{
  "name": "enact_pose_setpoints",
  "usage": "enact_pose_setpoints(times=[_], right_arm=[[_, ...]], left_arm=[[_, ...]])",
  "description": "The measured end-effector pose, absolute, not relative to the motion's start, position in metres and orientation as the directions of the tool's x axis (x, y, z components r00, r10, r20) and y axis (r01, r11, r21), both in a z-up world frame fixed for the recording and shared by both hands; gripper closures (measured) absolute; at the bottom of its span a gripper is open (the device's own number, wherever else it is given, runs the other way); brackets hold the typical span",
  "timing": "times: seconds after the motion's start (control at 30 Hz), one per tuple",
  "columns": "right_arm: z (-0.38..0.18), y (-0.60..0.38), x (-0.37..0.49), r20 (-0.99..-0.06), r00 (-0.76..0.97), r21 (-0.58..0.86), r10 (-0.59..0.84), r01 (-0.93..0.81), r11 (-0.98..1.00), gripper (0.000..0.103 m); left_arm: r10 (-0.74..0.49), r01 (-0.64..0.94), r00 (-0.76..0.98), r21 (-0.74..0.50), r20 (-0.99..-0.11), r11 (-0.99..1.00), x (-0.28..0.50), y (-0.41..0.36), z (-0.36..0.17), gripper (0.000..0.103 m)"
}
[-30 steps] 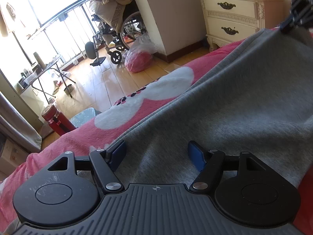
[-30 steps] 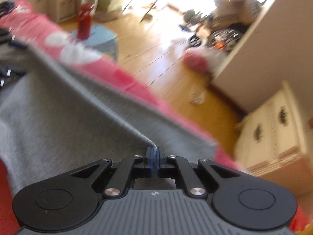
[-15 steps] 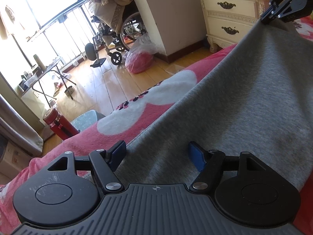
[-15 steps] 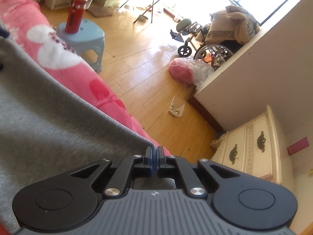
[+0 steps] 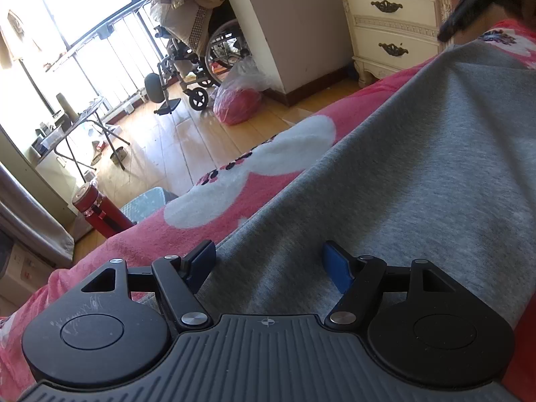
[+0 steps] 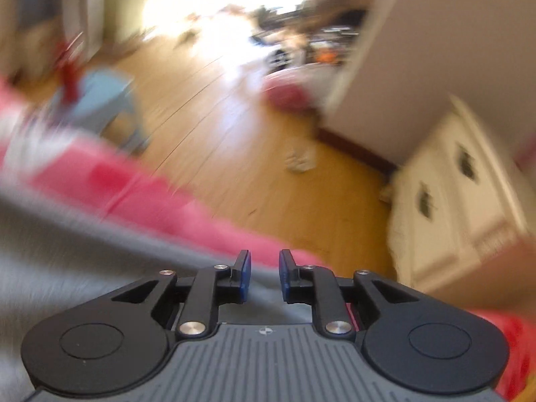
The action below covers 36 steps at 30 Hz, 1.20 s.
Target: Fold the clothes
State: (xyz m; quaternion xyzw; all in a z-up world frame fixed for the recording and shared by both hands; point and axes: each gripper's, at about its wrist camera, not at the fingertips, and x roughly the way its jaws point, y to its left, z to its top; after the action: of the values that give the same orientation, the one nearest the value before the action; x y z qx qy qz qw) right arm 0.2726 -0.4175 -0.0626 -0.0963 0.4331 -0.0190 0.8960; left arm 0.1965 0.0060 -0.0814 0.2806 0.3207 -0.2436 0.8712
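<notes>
**Operator:** While the grey garment (image 5: 418, 174) lies spread on the bed, what does it rest on?

**Inspector:** On a pink blanket (image 5: 301, 114) with a white patch (image 5: 254, 181), covering the bed. In the left wrist view the garment fills the 3 to 6 o'clock sector; its edge runs from 6 toward 1 o'clock.

**Operator:** State of the tongs?

**Inspector:** Left tongs (image 5: 269, 263): jaws wide apart over the garment's near edge, pads not pressing it. Right tongs (image 6: 263, 276): jaws have just been opening; a narrow gap shows, with grey cloth beneath them, ungripped. That view is blurred. In the left view the right tongs (image 5: 469, 10) appear at 1 o'clock, above the garment's far corner.

**Operator:** Room layout?

**Inspector:** Wooden floor (image 5: 187, 140). Cream nightstand (image 5: 392, 26) at 1 o'clock, two drawers. Wheelchair (image 5: 201, 63) at 11 o'clock, draped with cloth, beside a bright window. Red bag in clear plastic (image 5: 238, 107) near it. Folding table (image 5: 80, 124) at 10 o'clock. Red flask (image 5: 97, 211) at 9 o'clock, standing on a blue stool (image 5: 147, 202).
</notes>
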Motion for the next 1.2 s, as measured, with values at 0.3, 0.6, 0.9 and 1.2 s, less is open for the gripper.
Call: enact_pose_setpoints(times=[0.3, 0.6, 0.9, 1.2], right_arm=[[-0.051, -0.544, 0.229, -0.78, 0.625, 0.256, -0.013, 0.339, 0.905, 0.083], [-0.082, -0.543, 0.223, -0.8, 0.595, 0.354, 0.071, 0.374, 0.857, 0.083], [-0.093, -0.54, 0.226, -0.799, 0.595, 0.373, 0.082, 0.385, 0.844, 0.082], [-0.057, -0.518, 0.219, -0.721, 0.693, 0.276, 0.013, 0.27, 0.923, 0.099]], left_arm=[[-0.239, 0.607, 0.673, 0.338, -0.7, 0.72, 0.198, 0.004, -0.081, 0.031], [-0.229, 0.602, 0.677, 0.347, -0.7, 0.719, 0.197, 0.002, -0.082, 0.031], [-0.235, 0.604, 0.679, 0.346, -0.696, 0.718, 0.197, 0.001, -0.082, 0.031], [-0.238, 0.603, 0.679, 0.342, -0.694, 0.721, 0.197, 0.001, -0.082, 0.031]])
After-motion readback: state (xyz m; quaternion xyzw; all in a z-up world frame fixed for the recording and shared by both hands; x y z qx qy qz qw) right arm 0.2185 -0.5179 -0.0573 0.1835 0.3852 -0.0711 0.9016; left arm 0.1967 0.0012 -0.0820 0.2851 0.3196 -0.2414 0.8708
